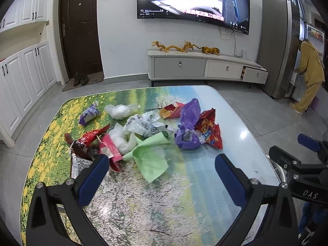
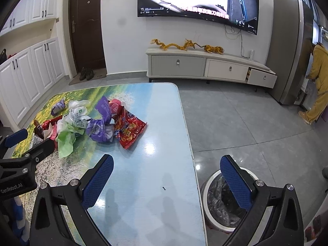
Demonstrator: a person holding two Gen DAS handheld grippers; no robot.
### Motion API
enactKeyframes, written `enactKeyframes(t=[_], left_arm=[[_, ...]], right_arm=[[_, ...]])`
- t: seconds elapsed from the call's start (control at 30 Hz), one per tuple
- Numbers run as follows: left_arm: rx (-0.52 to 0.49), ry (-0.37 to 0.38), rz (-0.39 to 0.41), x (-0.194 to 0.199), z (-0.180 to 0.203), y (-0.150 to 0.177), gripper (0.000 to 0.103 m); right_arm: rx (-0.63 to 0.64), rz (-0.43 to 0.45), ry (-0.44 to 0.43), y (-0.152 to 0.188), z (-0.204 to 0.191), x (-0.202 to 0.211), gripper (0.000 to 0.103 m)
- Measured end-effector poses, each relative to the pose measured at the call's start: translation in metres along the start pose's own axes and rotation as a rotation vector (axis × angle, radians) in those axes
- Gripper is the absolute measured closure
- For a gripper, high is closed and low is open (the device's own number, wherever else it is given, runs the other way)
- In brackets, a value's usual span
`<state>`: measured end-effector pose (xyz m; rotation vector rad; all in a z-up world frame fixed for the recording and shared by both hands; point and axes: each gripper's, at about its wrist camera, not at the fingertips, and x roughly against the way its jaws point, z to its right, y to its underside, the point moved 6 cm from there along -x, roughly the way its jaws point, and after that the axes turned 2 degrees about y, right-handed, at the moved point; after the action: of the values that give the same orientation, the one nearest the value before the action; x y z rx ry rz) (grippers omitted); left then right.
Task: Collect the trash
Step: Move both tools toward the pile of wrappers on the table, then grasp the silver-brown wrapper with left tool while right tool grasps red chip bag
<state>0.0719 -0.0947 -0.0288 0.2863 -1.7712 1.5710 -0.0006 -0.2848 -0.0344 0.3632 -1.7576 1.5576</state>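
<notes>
Trash [image 1: 143, 131] on table [image 1: 205, 184] beyond both empty, spread tools.

Crumpled wrappers [image 1: 143, 131] heaped at the counter's [image 1: 205, 184] far left: purple, red, white, green. Bin [image 2: 222, 201], black-lined, on floor right of counter.

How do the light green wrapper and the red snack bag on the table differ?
The light green wrapper is plain and unprinted; the red snack bag carries colourful print. The green wrapper lies nearer the left gripper, the red bag toward the table's bin side. Both are crumpled and ungripped.
</notes>
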Motion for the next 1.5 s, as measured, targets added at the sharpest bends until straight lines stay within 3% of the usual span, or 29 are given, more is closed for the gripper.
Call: enactKeyframes(t=[0.17, 0.53, 0.8, 1.03, 1.33, 1.4, 1.5], left_arm=[[-0.006, 0.005, -0.024, -0.009, 0.01, 0.0, 0.0], [-0.058, 0.035, -0.047, -0.028, 0.042, -0.004, 0.0], [-0.046, 0.05, -0.071, -0.041, 0.037, 0.002, 0.0], [0.045, -0.011, -0.08, -0.038, -0.027, 0.013, 0.0], [0.176, -0.125, -0.075, -0.019, -0.128, 0.02, 0.001], [0.19, -0.133, -0.095, -0.023, -0.14, 0.025, 0.007], [0.212, -0.117, -0.127, -0.032, -0.148, 0.032, 0.012]], right_arm=[[-0.009, -0.016, -0.017, 0.003, 0.009, -0.009, 0.008], [-0.044, -0.03, -0.022, 0.006, 0.031, -0.023, 0.011], [-0.035, -0.06, -0.042, 0.005, 0.03, -0.035, 0.015], [0.047, -0.104, -0.125, 0.001, -0.008, -0.05, 0.023], [0.167, -0.089, -0.242, -0.025, -0.067, -0.056, 0.032], [0.166, -0.104, -0.264, -0.029, -0.072, -0.064, 0.034], [0.158, -0.118, -0.256, -0.037, -0.072, -0.078, 0.043]])
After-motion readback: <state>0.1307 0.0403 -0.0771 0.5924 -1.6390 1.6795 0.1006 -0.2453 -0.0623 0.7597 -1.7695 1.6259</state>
